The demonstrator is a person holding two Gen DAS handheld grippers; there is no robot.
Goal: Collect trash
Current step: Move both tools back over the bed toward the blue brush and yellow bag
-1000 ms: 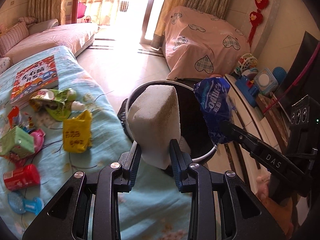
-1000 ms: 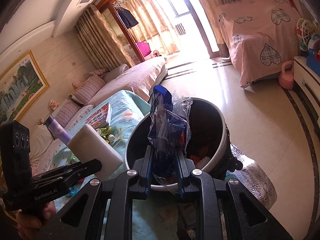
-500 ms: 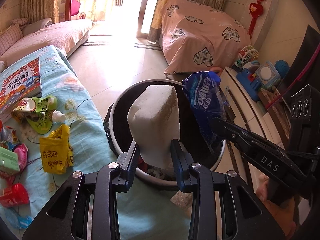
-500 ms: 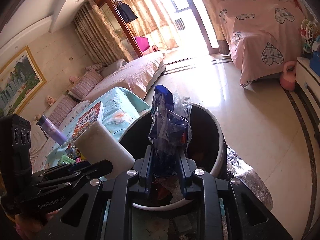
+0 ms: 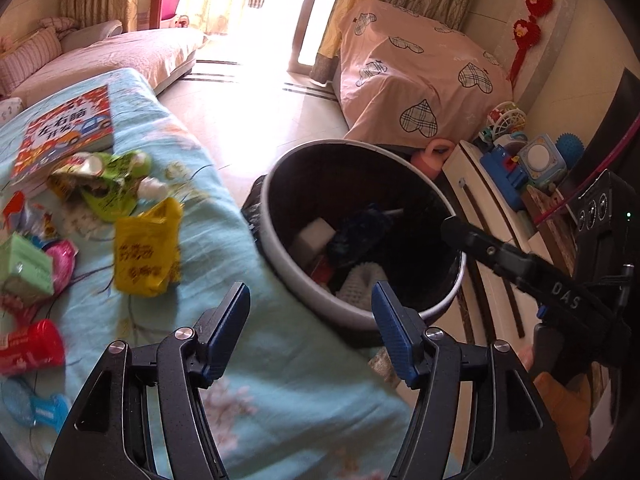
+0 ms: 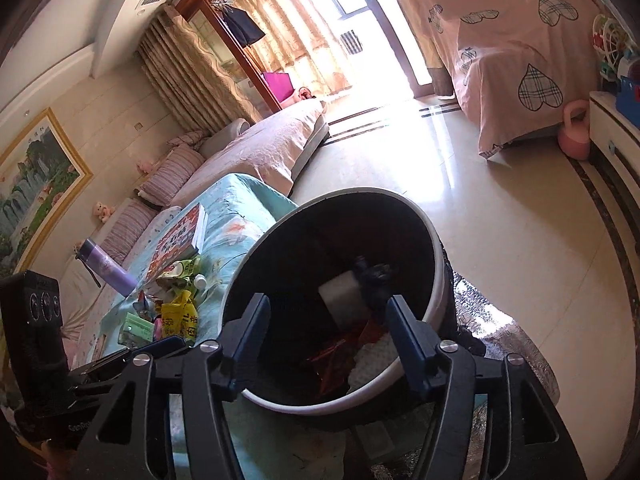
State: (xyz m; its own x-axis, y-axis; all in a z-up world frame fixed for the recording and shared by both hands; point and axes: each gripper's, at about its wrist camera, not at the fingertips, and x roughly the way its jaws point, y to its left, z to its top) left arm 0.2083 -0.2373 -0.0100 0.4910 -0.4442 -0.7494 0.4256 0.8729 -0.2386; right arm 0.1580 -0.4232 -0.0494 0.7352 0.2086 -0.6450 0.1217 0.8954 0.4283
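Observation:
A black trash bin (image 5: pixel 276 248) with a pale rim stands beside the blue-covered table; it also shows in the right wrist view (image 6: pixel 434 280). Inside lie a white sponge block (image 5: pixel 316 234) (image 6: pixel 344 296), a blue tissue wrapper (image 5: pixel 364 232) (image 6: pixel 374 280) and other scraps. My left gripper (image 5: pixel 310 328) is open and empty at the bin's near rim. My right gripper (image 6: pixel 328 340) is open and empty over the bin; its finger (image 5: pixel 480 244) reaches over the bin's right rim. A yellow packet (image 5: pixel 146 254), green wrappers (image 5: pixel 104 184) and a red can (image 5: pixel 28 346) lie on the table.
A picture book (image 5: pixel 66 128) and a green carton (image 5: pixel 24 268) lie on the table's left. A purple bottle (image 6: pixel 106 268) stands farther back. A low white cabinet (image 5: pixel 492 280) with toys (image 5: pixel 524 160) runs along the right. A pink-covered piece of furniture (image 5: pixel 420 80) stands behind the bin.
Both grippers have opened. The white sponge block has dropped from the left gripper and the blue wrapper from the right gripper into the bin. The left gripper has drawn back a little.

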